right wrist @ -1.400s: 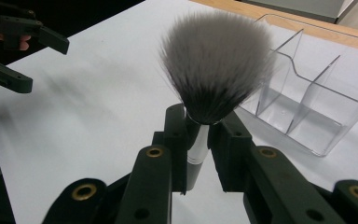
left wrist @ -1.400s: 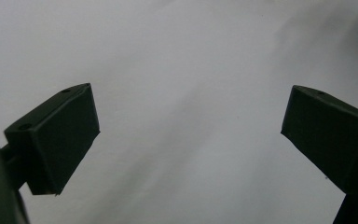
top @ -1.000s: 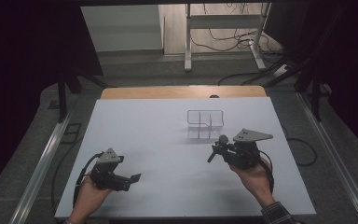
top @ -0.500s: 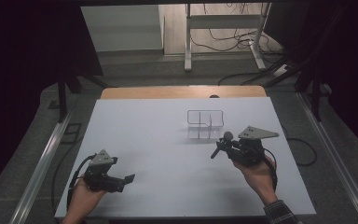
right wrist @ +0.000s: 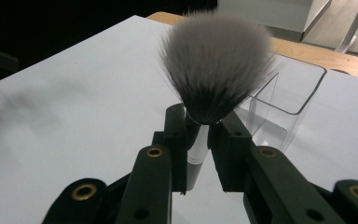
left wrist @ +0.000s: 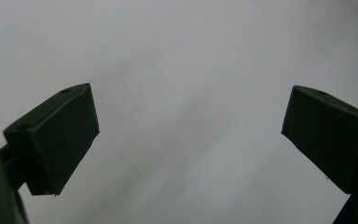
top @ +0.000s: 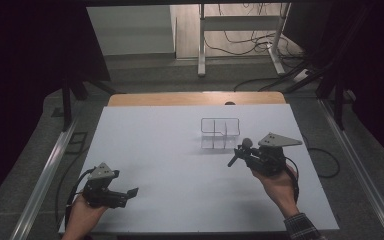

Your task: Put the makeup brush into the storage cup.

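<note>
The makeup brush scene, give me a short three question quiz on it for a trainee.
1. True or false: the right gripper has its jaws closed on the handle of the makeup brush.
2. Multiple choice: in the high view, the clear organizer stands A) left of the left gripper, B) just beyond the right gripper, C) on the floor.
3. Fill in: the left gripper has its jaws ____ with nothing between them.

Key: 1 true. 2 B. 3 open, above the bare white table.
</note>
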